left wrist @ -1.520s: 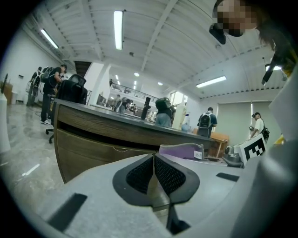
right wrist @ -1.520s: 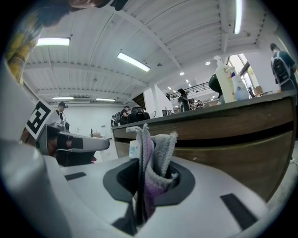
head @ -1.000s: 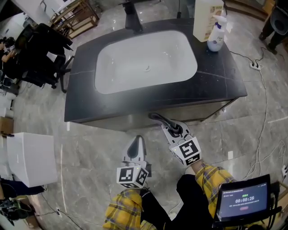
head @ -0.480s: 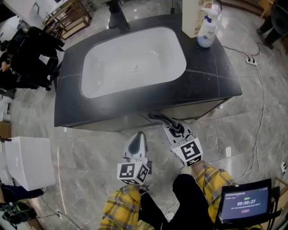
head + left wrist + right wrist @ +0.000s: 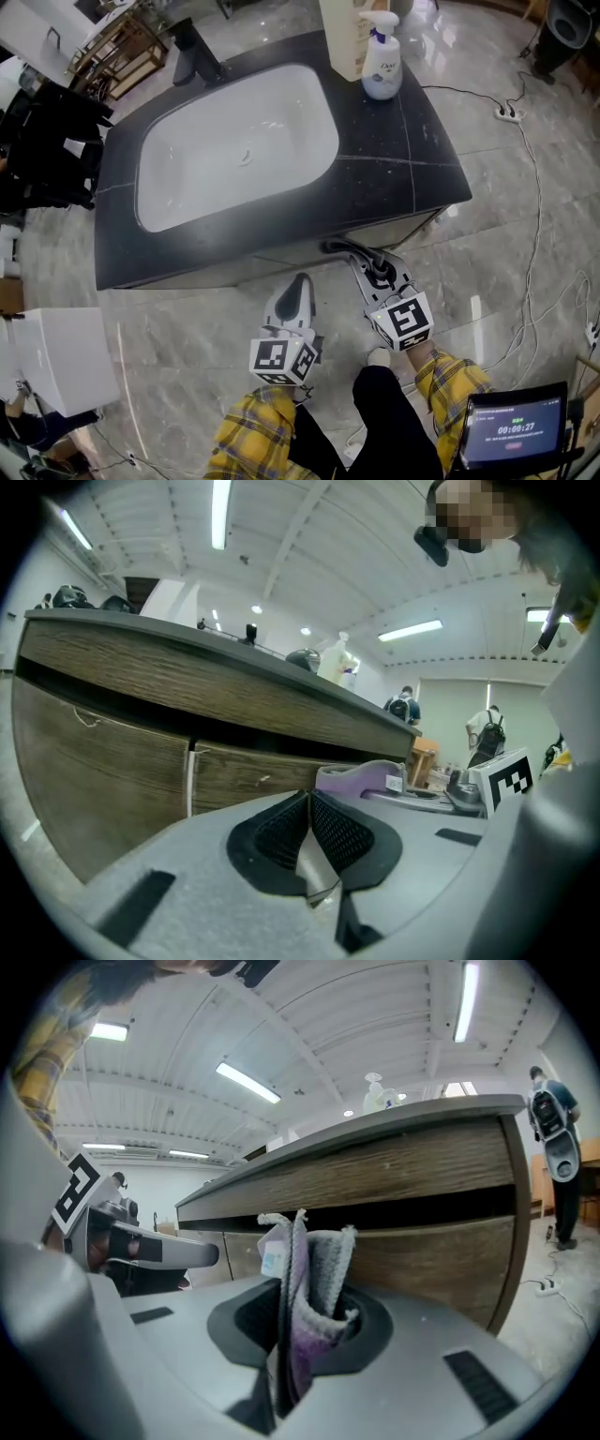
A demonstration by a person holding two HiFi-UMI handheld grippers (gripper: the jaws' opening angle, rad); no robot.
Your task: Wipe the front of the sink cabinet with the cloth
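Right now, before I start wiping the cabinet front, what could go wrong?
Only a narrow bunched fold of the cloth sticks out of the right claw, so the hard claw may scrape the wooden cabinet front. The power strip and its cable on the floor could snag your feet.

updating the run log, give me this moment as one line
right gripper: shut on cloth | left gripper: shut, empty | cloth by cabinet front, contact unclear
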